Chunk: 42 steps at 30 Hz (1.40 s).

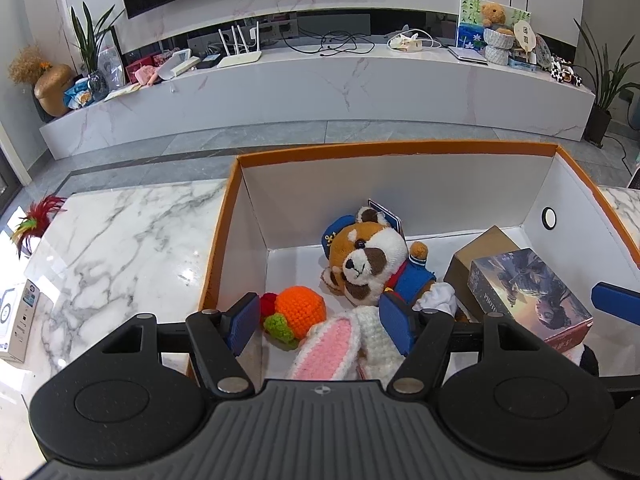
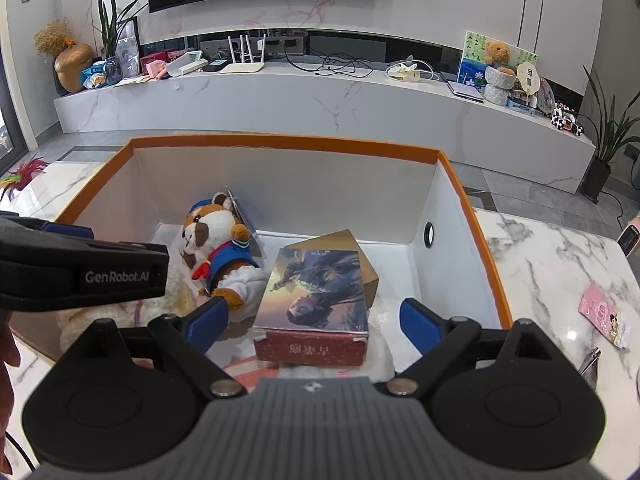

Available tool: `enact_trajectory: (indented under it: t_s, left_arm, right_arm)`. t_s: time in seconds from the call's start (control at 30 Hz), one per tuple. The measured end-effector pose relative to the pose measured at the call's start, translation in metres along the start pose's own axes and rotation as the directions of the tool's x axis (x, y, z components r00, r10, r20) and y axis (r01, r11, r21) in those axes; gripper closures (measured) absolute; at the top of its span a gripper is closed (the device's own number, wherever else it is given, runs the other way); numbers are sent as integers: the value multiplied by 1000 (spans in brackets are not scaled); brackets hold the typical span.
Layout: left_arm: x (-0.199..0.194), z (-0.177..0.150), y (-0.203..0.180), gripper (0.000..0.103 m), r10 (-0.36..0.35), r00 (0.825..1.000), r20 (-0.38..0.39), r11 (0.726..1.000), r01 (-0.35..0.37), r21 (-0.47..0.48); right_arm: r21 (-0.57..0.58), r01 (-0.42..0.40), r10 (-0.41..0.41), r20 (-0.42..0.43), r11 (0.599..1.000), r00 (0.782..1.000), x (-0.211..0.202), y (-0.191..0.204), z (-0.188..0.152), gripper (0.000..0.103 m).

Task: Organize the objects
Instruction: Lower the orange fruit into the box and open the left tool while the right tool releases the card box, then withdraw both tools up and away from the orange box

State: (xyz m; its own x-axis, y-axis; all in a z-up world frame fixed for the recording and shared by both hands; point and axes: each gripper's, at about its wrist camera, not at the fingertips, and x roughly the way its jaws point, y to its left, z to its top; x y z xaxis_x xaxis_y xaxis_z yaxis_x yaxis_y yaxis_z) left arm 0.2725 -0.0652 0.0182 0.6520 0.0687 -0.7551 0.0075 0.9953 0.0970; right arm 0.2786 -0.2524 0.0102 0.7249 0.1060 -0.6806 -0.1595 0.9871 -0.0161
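Marble-patterned table [image 1: 120,240], glossy white with grey veining, carries an orange-rimmed cardboard box [image 1: 224,240] with white inner walls. Left gripper [image 1: 320,322]: flat blue fingers [image 1: 244,318] stand apart over the box's near end, pressing on nothing; between them lie an orange crocheted ball with a green tuft [image 1: 298,310] and the pink-lined ear of a white knitted rabbit [image 1: 328,350]. Right gripper [image 2: 316,324]: blue fingers [image 2: 418,324] spread wide, clear of both sides of a rectangular printed carton [image 2: 316,300], which lies between them unclamped; its top bears a dark illustrated figure, its near end is red with white characters. This carton rests partly on a plain brown carton [image 2: 360,248] toward the box's right wall, which has a round black-ringed hole [image 2: 429,235]. Beside the cartons, a plush brown-and-white animal [image 1: 368,264] in a blue cap and jacket lies on its back on the box floor. Beyond the table, a white marble media shelf [image 1: 320,84] holds a router, cables and ornaments.
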Motion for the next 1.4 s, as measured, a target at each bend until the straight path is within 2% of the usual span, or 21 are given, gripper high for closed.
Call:
enact_trajectory:
  t_s: [0.63, 1.17, 1.4]
  left_arm:
    - [-21, -3, 4, 26, 14, 1000, 22, 1000, -14, -1]
    - [-63, -14, 10, 26, 16, 997, 75, 1000, -17, 15]
    - [-88, -22, 15, 26, 18, 994, 110, 1000, -20, 14]
  right_arm:
    - [-24, 2, -1, 27, 1000, 1000, -22, 8, -3, 7]
    - [-29, 10, -7, 97, 1000, 995, -70, -6, -3, 6]
    - [-19, -12, 14, 124, 1000, 992, -95, -13, -8, 5]
